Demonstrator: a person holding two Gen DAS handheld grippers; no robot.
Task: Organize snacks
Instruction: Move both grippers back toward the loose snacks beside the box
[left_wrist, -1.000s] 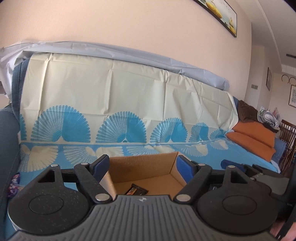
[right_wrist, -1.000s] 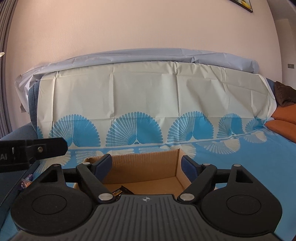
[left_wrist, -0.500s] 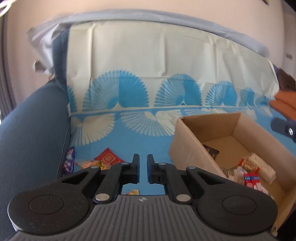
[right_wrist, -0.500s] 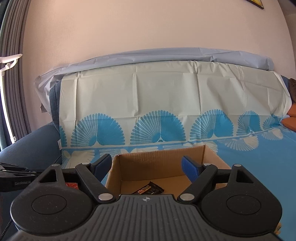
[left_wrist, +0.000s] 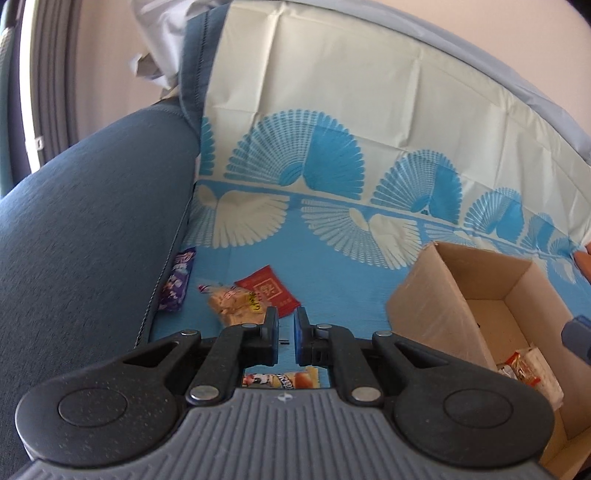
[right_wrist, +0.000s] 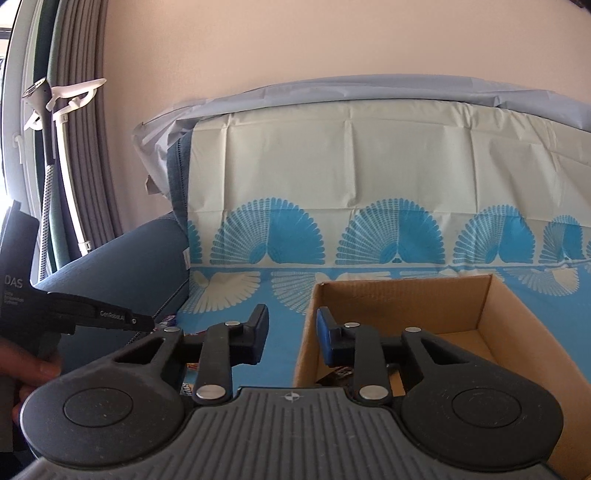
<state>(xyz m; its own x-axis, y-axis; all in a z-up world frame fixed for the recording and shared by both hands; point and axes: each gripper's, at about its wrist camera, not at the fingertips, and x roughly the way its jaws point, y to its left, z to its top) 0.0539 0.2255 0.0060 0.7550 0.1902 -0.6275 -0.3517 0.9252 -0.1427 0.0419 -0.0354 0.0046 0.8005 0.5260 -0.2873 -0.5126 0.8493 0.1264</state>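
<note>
Loose snacks lie on the blue-patterned sofa cover (left_wrist: 332, 280): a purple packet (left_wrist: 179, 280) by the armrest, a red packet (left_wrist: 267, 290), a clear bag of pastry (left_wrist: 232, 301) and one more packet (left_wrist: 280, 380) under my left gripper. My left gripper (left_wrist: 285, 325) hangs just above them, shut with nothing between its pads. To the right stands an open cardboard box (left_wrist: 424, 306) with several snacks (left_wrist: 524, 365) inside. My right gripper (right_wrist: 291, 328) hovers at the near left corner of the box (right_wrist: 399, 302). Its jaws are closing, a gap still shows, and nothing is between them.
The dark blue sofa armrest (left_wrist: 85, 229) rises on the left, close to the purple packet. A hand (right_wrist: 33, 369) holds the left gripper's body (right_wrist: 92, 317) at the left of the right wrist view. Grey curtains and a white stand (right_wrist: 55, 103) are beyond the armrest.
The left gripper shut, swung left away from the box and dipped over the loose snacks. The right gripper's jaws narrowed and it shifted left, to the box's left corner.
</note>
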